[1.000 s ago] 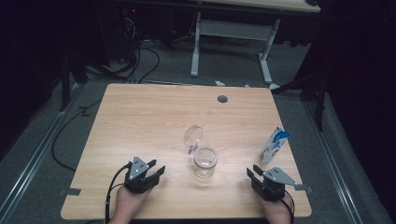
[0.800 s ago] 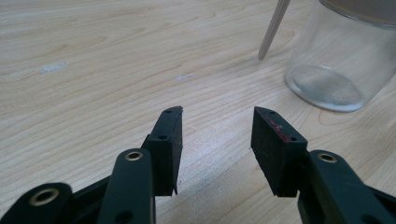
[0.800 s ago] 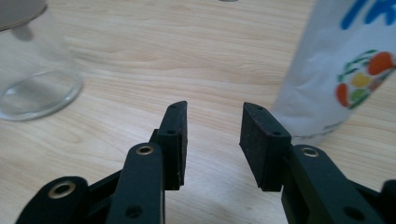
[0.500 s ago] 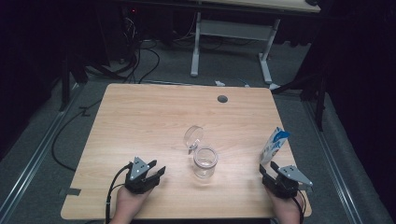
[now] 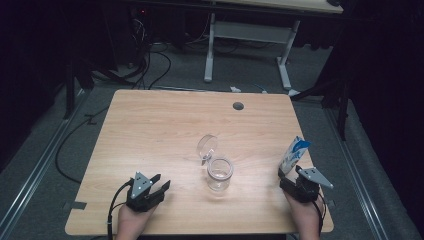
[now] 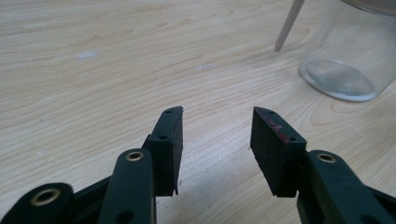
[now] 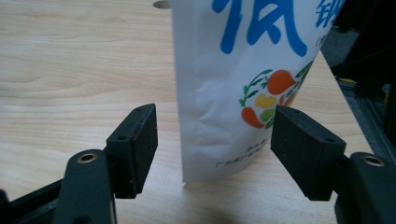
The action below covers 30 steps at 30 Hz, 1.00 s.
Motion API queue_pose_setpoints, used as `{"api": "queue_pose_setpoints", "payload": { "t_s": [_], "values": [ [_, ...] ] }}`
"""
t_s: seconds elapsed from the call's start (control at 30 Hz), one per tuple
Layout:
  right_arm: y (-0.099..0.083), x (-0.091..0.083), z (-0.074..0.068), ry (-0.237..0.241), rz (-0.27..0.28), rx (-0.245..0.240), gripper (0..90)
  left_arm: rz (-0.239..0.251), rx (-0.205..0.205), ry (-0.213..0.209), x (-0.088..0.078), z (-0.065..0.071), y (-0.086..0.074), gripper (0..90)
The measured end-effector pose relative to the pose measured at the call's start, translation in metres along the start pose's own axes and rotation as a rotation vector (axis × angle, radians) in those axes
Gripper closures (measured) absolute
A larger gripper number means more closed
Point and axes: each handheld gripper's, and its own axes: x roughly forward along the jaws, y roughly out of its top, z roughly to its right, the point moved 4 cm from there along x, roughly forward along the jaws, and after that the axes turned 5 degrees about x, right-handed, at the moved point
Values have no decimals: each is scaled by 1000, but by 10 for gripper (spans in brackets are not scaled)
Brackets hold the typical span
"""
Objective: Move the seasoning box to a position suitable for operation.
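Table (image 5: 150, 130) edge: right gripper (image 7: 212, 140) jaws, just opened, flank pouch (image 7: 243, 84).

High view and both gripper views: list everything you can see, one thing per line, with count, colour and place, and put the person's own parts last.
Table: one, light wood, centre of the high view, with a dark round hole near its far edge.
Glass jar: one, clear, upright near the table's middle, its hinged lid swung open behind it.
Pouch: one, white with blue lettering and a fruit picture, standing near the table's right edge.
Desk frame: one, white legs, on the floor beyond the table.
Cables: several, black, on the grey floor at far left.
Left gripper: one, black, near the table's front left, jaws open over bare wood.
Right gripper: one, black, front right, jaws just opened, pouch between them, untouched.
Hands: two, at the bottom edge.
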Motion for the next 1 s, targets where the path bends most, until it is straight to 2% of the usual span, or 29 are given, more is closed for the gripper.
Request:
{"api": "queue_pose_setpoints", "payload": {
  "t_s": [0.17,0.27,0.47,0.7,0.83,1.0],
  "values": [
    [2,7,1,-19,-5,15,300,1,-14,10,-3,-3,-3,543],
    [3,9,2,-24,-4,18,323,11,-10,12,-6,-4,-3,548],
    [1,6,7,-26,-3,28,410,21,2,2,-4,-1,2,547],
    [-4,-5,12,-14,4,16,568,19,19,-25,6,5,7,546],
    [-6,-10,16,-18,8,17,624,17,23,-35,9,7,9,545],
    [-9,-14,22,-28,12,22,650,13,28,-43,15,10,11,545]
  ]
}}
